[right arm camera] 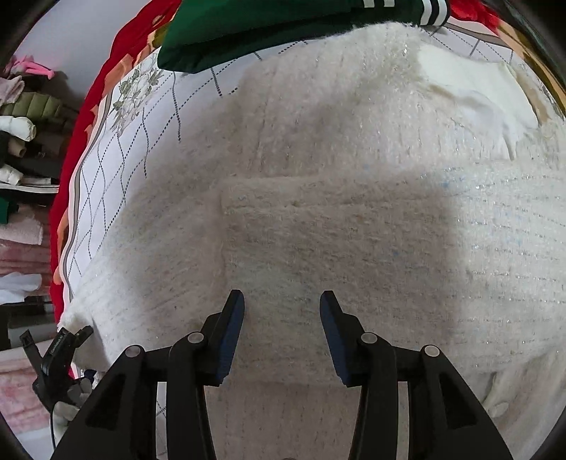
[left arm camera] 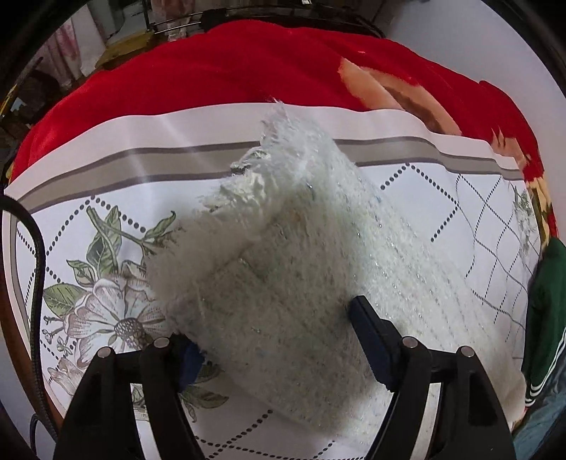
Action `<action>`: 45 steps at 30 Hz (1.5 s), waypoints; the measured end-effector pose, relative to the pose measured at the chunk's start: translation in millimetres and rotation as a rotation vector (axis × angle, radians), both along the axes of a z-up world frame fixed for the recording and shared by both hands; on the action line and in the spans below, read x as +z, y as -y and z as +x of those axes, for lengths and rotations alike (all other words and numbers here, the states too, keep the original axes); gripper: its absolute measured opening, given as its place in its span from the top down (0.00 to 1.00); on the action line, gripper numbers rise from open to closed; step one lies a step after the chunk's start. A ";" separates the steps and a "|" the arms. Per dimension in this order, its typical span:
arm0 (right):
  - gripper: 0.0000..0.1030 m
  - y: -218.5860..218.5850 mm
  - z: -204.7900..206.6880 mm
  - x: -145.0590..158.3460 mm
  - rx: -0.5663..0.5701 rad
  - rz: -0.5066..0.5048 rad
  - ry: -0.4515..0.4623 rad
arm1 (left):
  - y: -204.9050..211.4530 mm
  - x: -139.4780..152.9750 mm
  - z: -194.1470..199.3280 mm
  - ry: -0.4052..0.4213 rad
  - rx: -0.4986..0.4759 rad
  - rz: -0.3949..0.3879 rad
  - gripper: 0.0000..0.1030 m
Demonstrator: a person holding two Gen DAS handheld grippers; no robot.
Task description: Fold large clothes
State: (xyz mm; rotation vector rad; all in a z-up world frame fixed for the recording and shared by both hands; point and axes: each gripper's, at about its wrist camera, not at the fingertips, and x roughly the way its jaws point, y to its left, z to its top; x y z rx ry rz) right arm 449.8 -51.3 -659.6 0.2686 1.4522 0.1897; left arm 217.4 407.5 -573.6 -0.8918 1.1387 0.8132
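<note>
Fuzzy white knit sweater with faint silver threads lies on a white sheet printed with grey dotted diamonds and flowers, seen from the left wrist as a thick folded bundle running from the lower right up toward the middle. The left gripper stands with its fingers spread wide — the sweater's edge sits between them, the left fingertip buried under the fluff, but the jaws are not pressed onto it. A red plush blanket shows beyond the sheet, and a dark green garment with white stripes sits at the right edge.

From the right wrist, the sweater fills most of the frame, a folded panel lying across its middle. The right gripper hovers above the knit with its fingers parted, holding nothing. The green garment lies at the top, touching the sweater's far edge — shelves of folded clothes stand to the left.
</note>
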 end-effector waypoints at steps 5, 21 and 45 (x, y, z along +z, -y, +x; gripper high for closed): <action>0.55 -2.9 4.8 0.5 0.007 -0.016 -0.002 | 3.4 -1.2 11.6 -0.010 0.016 0.000 0.28; 0.53 29.8 -4.6 3.5 -0.048 -0.166 0.000 | 32.4 42.1 75.6 -0.037 -0.118 0.212 0.88; 0.24 334.9 -64.2 22.8 -0.363 -0.259 -0.006 | 542.4 157.6 163.1 0.250 -1.158 0.095 0.90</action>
